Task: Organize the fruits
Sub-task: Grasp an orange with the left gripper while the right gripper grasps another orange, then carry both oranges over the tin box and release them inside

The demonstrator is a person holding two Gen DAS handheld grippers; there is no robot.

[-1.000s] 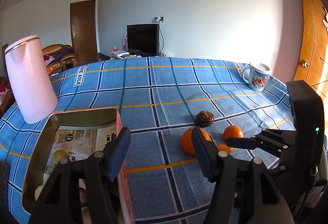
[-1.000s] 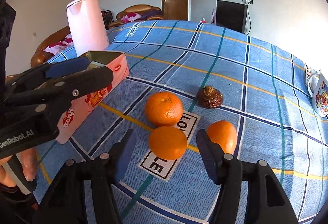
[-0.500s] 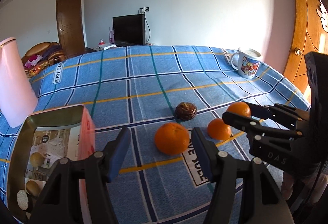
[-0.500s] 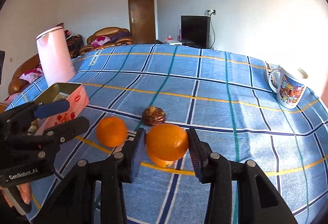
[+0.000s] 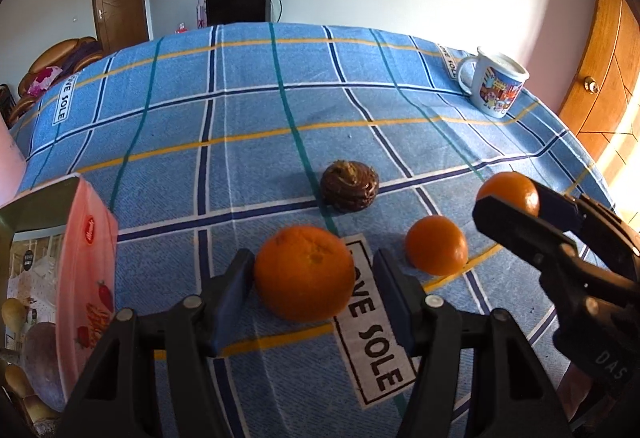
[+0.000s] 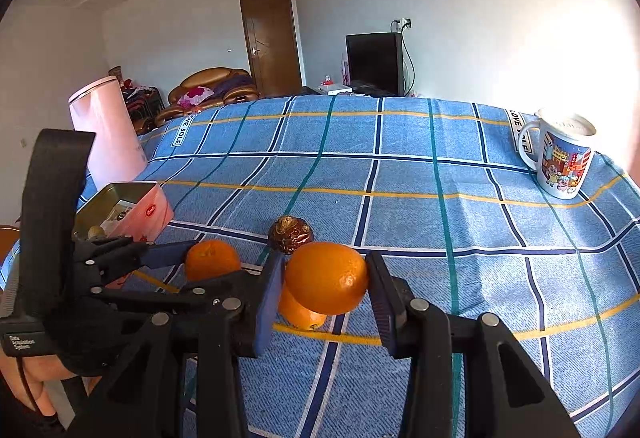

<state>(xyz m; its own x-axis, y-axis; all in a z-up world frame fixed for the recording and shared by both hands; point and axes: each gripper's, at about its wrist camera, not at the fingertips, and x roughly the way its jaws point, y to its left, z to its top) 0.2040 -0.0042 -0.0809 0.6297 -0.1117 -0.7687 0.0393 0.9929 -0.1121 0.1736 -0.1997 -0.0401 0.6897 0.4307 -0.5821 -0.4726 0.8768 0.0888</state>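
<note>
Blue checked tablecloth [image 5: 248,109], pink tin [image 5: 86,270] — fruit inside, mug [image 6: 562,157]

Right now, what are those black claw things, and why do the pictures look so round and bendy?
They are grabbers, each held in a person's hand, not a real robot. Each carries a small wide-angle camera looking along its two fingers, which bends the picture.

One picture comes from the left gripper. It is open around an orange lying on the blue checked cloth.

The other comes from the right gripper. It has pinched a second orange and lifted it off the cloth.

A third orange and a dark brown fruit lie nearby. A pink tin with fruit inside, a tall pink jug and a cartoon mug also stand there.
</note>
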